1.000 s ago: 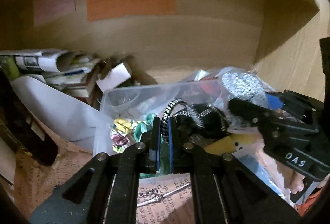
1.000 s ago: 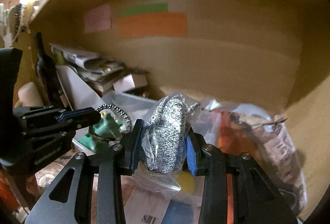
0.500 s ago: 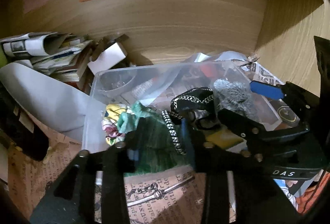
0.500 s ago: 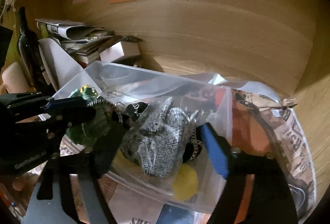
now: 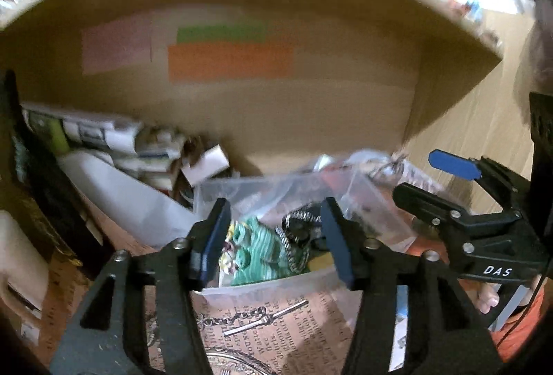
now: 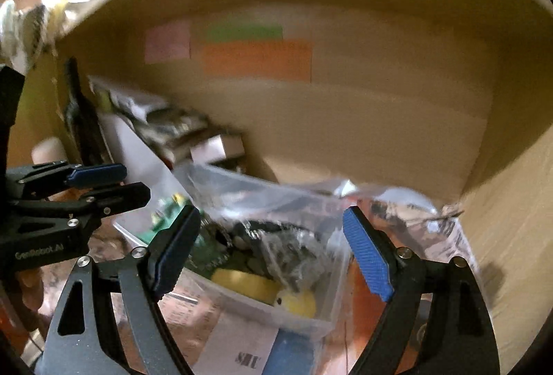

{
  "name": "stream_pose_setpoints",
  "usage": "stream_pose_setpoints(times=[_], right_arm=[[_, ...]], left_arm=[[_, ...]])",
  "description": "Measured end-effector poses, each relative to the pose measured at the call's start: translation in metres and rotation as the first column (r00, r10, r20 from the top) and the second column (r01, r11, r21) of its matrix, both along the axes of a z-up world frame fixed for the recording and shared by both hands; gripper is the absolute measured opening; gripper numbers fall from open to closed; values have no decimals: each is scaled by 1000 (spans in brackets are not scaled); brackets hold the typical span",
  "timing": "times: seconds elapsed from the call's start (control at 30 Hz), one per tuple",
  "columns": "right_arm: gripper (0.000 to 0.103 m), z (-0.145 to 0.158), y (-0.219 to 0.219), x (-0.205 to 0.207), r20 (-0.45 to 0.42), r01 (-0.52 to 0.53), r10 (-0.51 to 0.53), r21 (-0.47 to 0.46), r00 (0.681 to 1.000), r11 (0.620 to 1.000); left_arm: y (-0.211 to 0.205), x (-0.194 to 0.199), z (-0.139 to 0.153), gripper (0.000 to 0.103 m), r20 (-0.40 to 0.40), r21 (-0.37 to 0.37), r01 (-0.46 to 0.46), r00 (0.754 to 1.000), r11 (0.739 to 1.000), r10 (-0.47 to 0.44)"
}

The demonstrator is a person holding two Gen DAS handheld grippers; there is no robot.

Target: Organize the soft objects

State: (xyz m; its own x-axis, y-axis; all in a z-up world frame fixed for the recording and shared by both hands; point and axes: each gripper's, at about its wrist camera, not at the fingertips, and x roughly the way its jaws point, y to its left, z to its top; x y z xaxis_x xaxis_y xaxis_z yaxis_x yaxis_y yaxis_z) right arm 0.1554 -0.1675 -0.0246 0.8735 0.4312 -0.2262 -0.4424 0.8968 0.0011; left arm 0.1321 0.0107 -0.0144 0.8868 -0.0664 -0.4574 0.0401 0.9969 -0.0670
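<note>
A clear plastic bin [image 5: 366, 191] [image 6: 304, 323] stands on the shelf floor. In it lie a green knitted piece [image 5: 257, 252] [image 6: 204, 250], a black-and-white cord [image 5: 293, 230], a grey speckled knit in a clear bag [image 6: 293, 247] and a yellow item [image 6: 297, 302]. My left gripper [image 5: 276, 236] is open and empty, just in front of the bin over the green piece. My right gripper [image 6: 273, 254] is open and empty, its jaws wide above the bagged knit. Each gripper shows in the other's view [image 5: 446, 181] [image 6: 103, 183].
The wooden shelf back wall carries pink, green and orange paper labels [image 5: 230, 60] [image 6: 255, 58]. A stack of papers and booklets [image 5: 114, 140] [image 6: 162, 122] and a white sheet lie at the left. Printed paper [image 5: 262, 323] lines the floor. The side wall [image 6: 511, 202] is right.
Both grippers opened and let go: the cord and the bagged grey knit dropped into the bin. Both grippers then drew back and up from the bin.
</note>
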Motion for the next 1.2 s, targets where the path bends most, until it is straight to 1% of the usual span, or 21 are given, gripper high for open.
stream_pose_setpoints(times=[0.13,0.23,0.33,0.47,0.5,0.53,0.63,0.7,0.83,1.2], right_arm=[[87,15,-10,-24,67,-12,10,40,998,999],[90,22,-14,-41,110,-15,8,62,994,998],[95,28,-19,-60,151,-21,7,90,989,996],[101,33,-22,-82,193,-32,7,127,981,991],[103,33,-22,-85,199,-33,6,133,980,991],[103,34,-23,-89,210,-36,5,140,978,990],[103,34,-23,-99,224,-36,2,148,975,988],[103,34,-23,-103,224,-36,1,155,975,987],[103,31,-24,-106,217,-37,-1,168,976,985],[103,27,-25,-110,212,-29,-10,181,977,983]], left_arm=[[-1,-26,20,62,78,-5,10,997,1000,-9],[-2,-42,30,67,123,-3,12,992,1000,-12],[-3,-58,39,73,171,-3,13,985,1000,-12],[-6,-82,49,85,234,-3,4,972,1000,-3],[-6,-85,50,88,243,-4,4,970,1000,-3],[-6,-89,52,90,251,-4,4,968,1000,-3],[-7,-99,54,95,272,2,-2,962,1000,2],[-8,-103,54,101,281,-1,-9,960,1000,9],[-9,-109,54,102,287,-15,-10,958,1000,14],[-9,-111,50,102,280,-9,-12,960,1000,14]])
